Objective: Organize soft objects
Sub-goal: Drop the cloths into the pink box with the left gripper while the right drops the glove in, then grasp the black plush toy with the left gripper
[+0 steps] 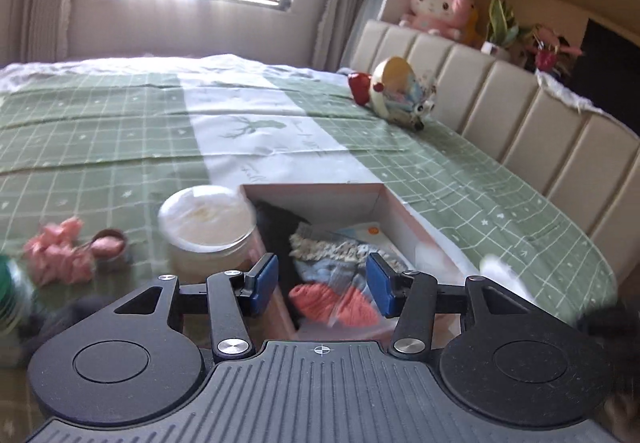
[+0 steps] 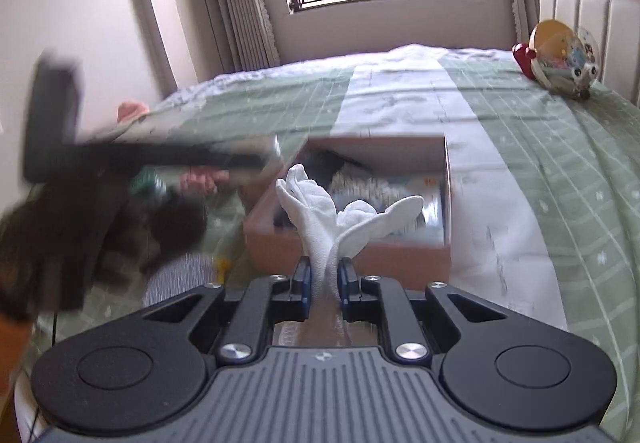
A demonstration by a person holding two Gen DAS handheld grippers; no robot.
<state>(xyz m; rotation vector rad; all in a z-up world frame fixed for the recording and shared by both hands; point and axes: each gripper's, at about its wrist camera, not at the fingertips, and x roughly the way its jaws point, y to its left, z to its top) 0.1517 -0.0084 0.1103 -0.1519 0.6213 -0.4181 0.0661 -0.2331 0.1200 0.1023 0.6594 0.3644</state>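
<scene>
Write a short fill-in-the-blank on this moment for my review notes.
1. The right gripper is shut on a ____ cloth.
2. The left gripper is ____, with nothing between its pads.
3. The box sits on the ____.
4. The jar stands ____ the box.

Missing: white; open; bed; beside

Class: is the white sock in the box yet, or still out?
Out: the white sock is pinched in the right gripper, before the box.
</scene>
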